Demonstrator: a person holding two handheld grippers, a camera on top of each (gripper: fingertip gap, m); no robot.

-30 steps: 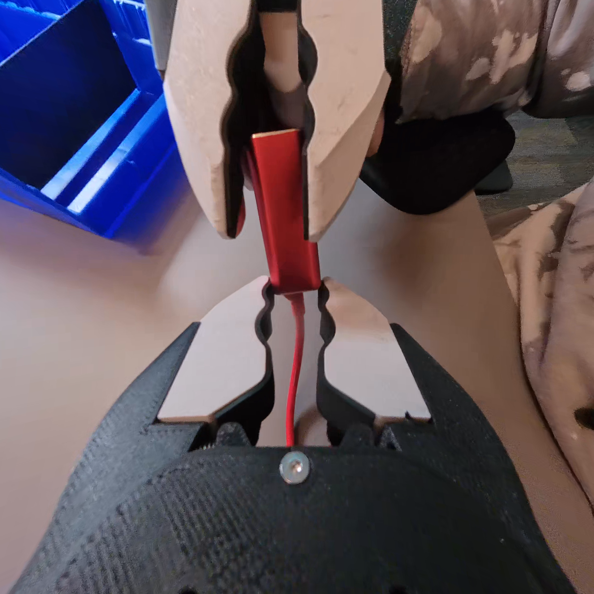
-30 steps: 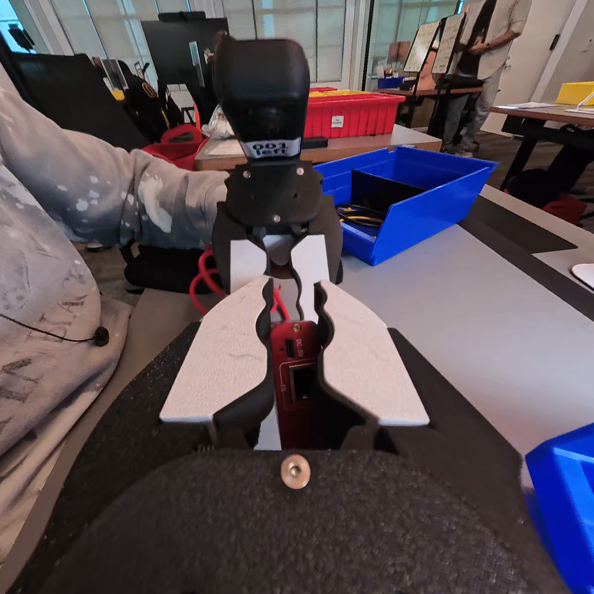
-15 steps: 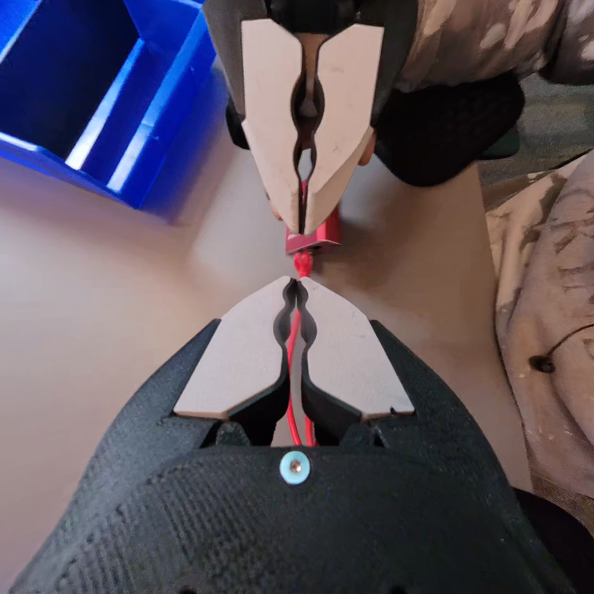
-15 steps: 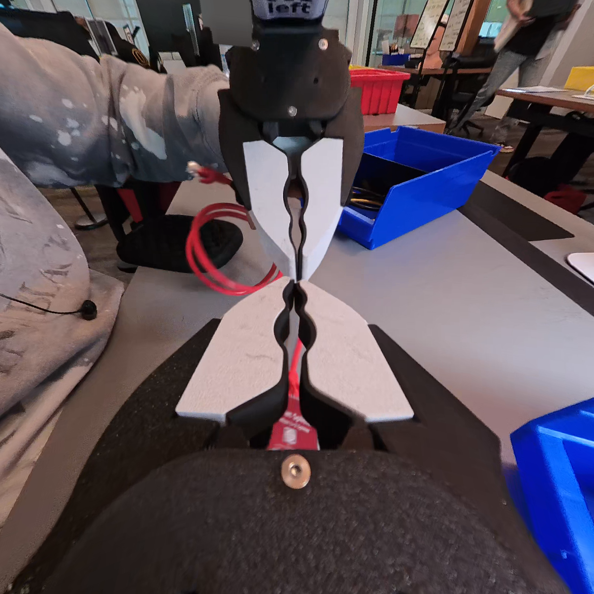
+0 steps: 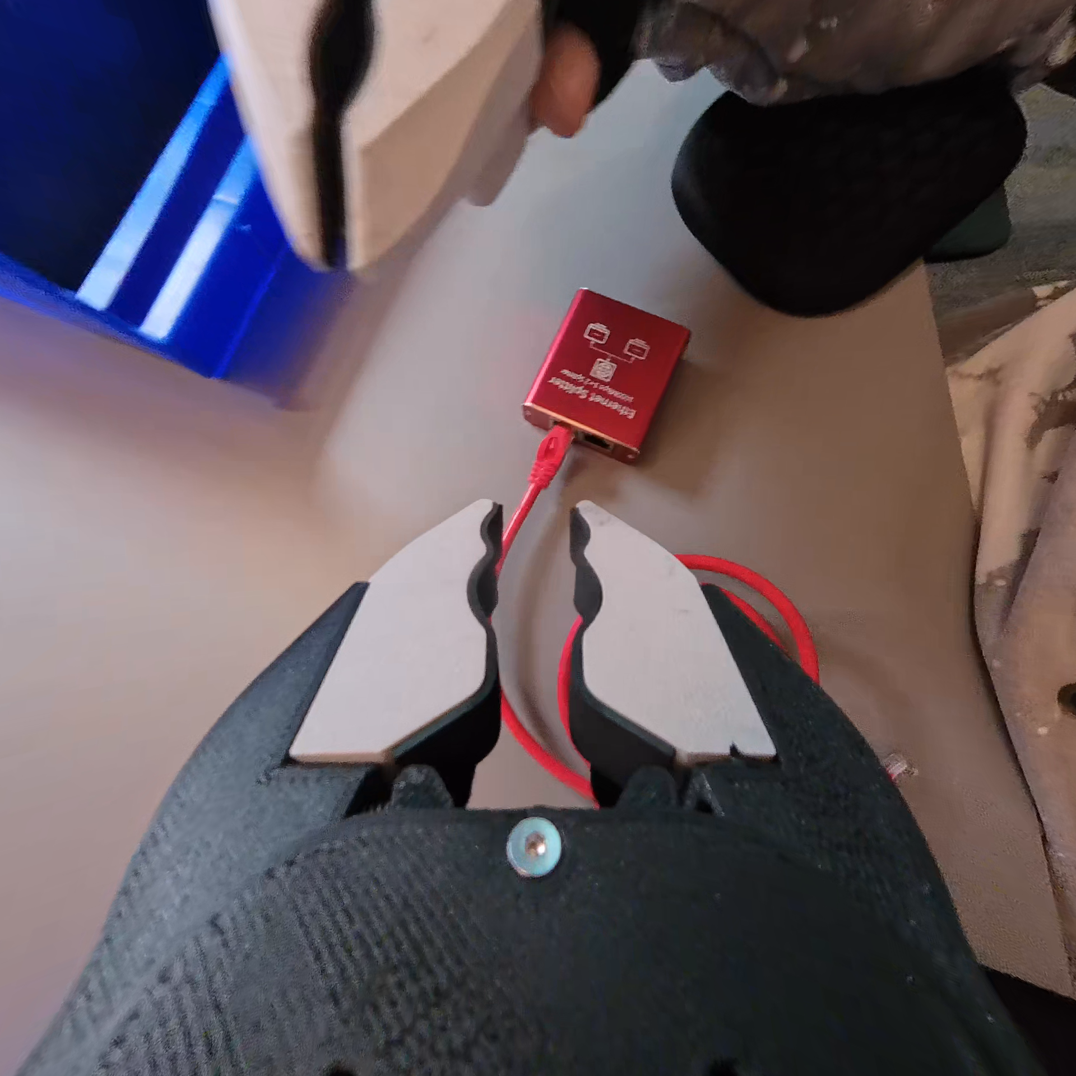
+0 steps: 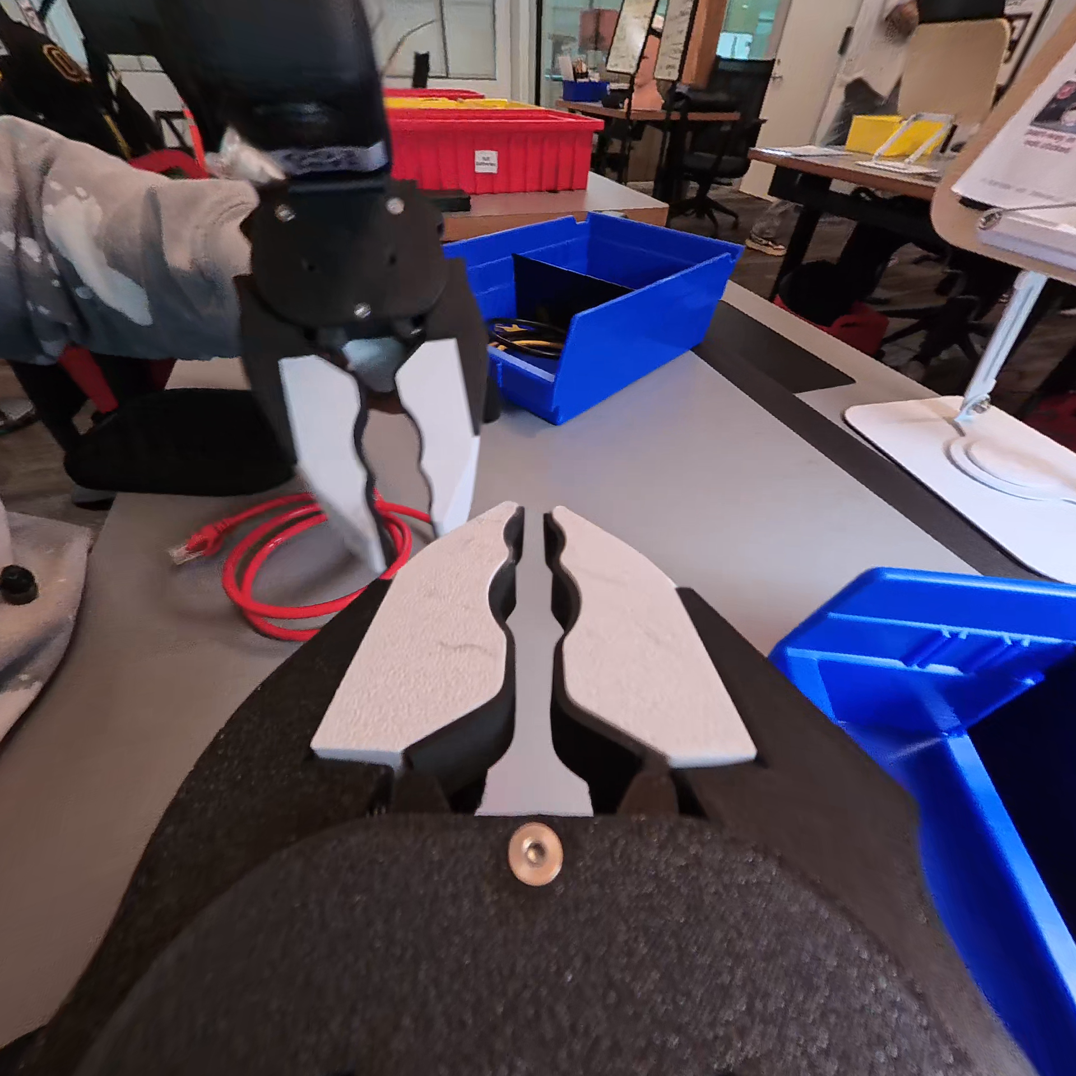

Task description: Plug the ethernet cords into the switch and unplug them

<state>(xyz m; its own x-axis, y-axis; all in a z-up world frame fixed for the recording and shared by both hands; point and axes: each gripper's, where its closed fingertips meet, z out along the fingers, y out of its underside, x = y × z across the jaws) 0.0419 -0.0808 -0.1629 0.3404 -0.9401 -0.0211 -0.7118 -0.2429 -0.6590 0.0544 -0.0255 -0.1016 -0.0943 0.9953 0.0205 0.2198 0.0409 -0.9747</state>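
The red switch [image 5: 605, 378] lies flat on the table, apart from both grippers. One plug [image 5: 550, 454] of the red ethernet cord [image 5: 780, 611] sits in its left port; the port beside it is empty. The cord runs back between my left gripper's fingers without being pinched and coils on the table [image 6: 308, 559]. Its free plug [image 6: 192, 544] lies loose. My left gripper [image 5: 535, 512] is open and empty, a short way behind the switch. My right gripper [image 6: 534, 515] is open by a narrow gap and empty, raised above the table. The switch is hidden in the right wrist view.
A blue bin [image 6: 594, 314] with cables stands at the back of the table. A second blue bin [image 6: 931, 698] is close on the right. A white stand base [image 6: 990, 454] sits far right. A person's sleeve [image 5: 1019, 524] borders the table edge.
The switch was held up by the right gripper with the left gripper shut on the cord. Now both have let go: the switch lies on the table, the left gripper has opened, and the right has lifted away.
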